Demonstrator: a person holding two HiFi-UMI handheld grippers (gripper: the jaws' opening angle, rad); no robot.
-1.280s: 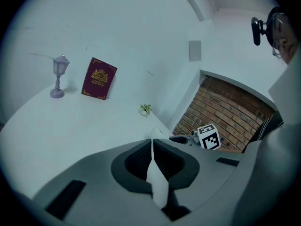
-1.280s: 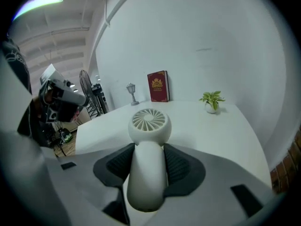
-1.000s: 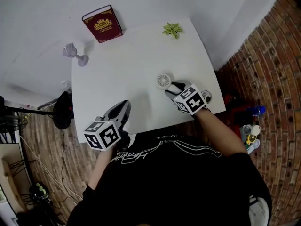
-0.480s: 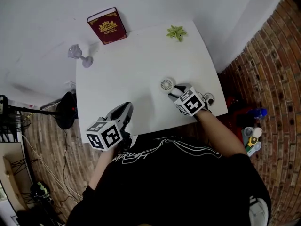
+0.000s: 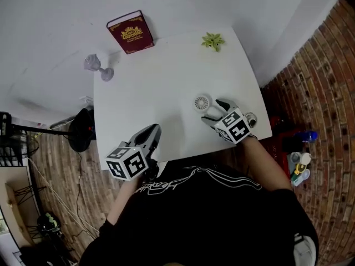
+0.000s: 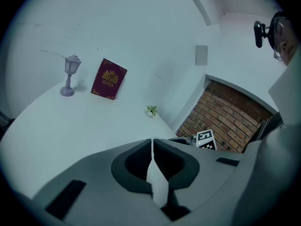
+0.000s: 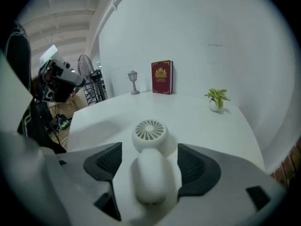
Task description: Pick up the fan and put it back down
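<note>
Fan (image 5: 203, 102): small, white, lying flat on the white surface (image 5: 155, 82) near its right-hand edge, round grille facing up. The head view shows only the grille. The handle is covered there by the right gripper (image 5: 214, 111), which is lowered over it from the near side.

The right gripper view supplies the hidden part. The fan's (image 7: 150, 157) rounded handle runs back between the two dark fingers (image 7: 109, 160), with a strip of bare surface showing on either side. The fingers have just been opening and now stand wide. The handle lies between them, but neither pad presses on it.

Left gripper (image 5: 153, 131): over the near edge of the surface, well apart from the fan. Its own view shows the fingers (image 6: 141, 157) closed together with nothing between them. That view does not show the fan, but it catches the marker cube (image 6: 206, 139) of the right gripper off to the right.

Far side of the surface: a dark red book (image 5: 131, 32) with gold ornament stands upright against the wall. A small grey lantern-shaped lamp (image 5: 97, 67) stands to its left. A little green plant (image 5: 213, 40) stands toward the far right corner. All three appear in every view and are well apart from the fan.
</note>
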